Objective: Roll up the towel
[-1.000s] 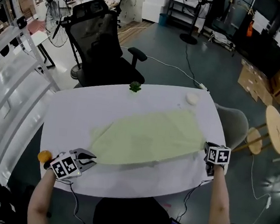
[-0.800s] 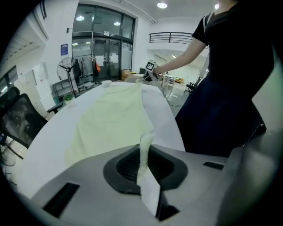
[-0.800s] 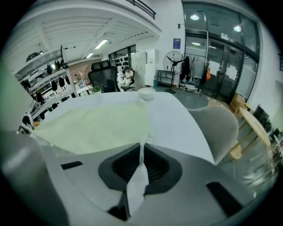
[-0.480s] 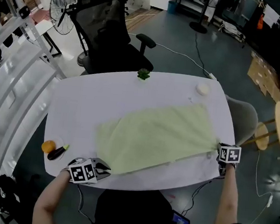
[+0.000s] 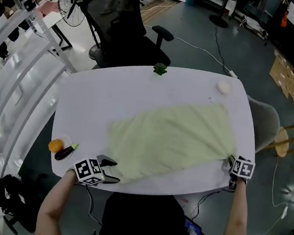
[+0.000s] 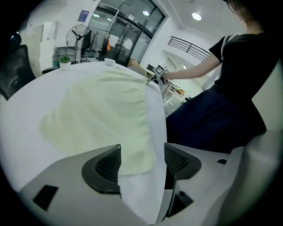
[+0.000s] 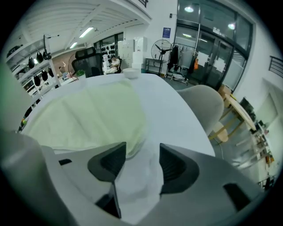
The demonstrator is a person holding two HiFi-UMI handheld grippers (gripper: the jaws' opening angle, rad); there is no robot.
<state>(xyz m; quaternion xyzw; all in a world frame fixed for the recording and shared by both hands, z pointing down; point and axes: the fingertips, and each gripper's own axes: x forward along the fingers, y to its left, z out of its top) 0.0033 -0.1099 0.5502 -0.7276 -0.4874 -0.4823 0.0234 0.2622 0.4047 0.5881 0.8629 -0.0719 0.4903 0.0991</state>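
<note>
Left gripper view: the left gripper's (image 6: 141, 161) jaws stand wide apart, having just been opening. A corner of the pale green towel (image 6: 101, 110) lies flat in the gap, nearer the jaw on that view's left, and neither pad presses on it. White tabletop (image 6: 26, 132) fills the rest of the gap, with its edge running past the other jaw. Beyond that edge is the person's dark clothing.

Right gripper view: the right gripper's (image 7: 142, 162) jaws are also parted, less widely, and have likewise just been opening. Mostly bare tabletop lies between them. The towel's other near corner sits at the tip of the jaw on that view's left, unpinched.

Ahead of both pairs of jaws the towel spreads out flat and unrolled across the tabletop, with a few soft creases. Its near long edge runs from one gripper to the other.

Head view: outward of the left jaws, by the tabletop's edge, lie an orange (image 5: 56, 145) and a dark vegetable (image 5: 65, 152), touching each other and clear of the towel. Far beyond the towel, at the opposite rim, stand a small plant (image 5: 160, 69) and a white dish (image 5: 223, 87), well apart. A black chair (image 5: 114, 23) stands past the plant, and a grey chair (image 5: 264, 120) stands off the tabletop's end, beyond the right jaws.
</note>
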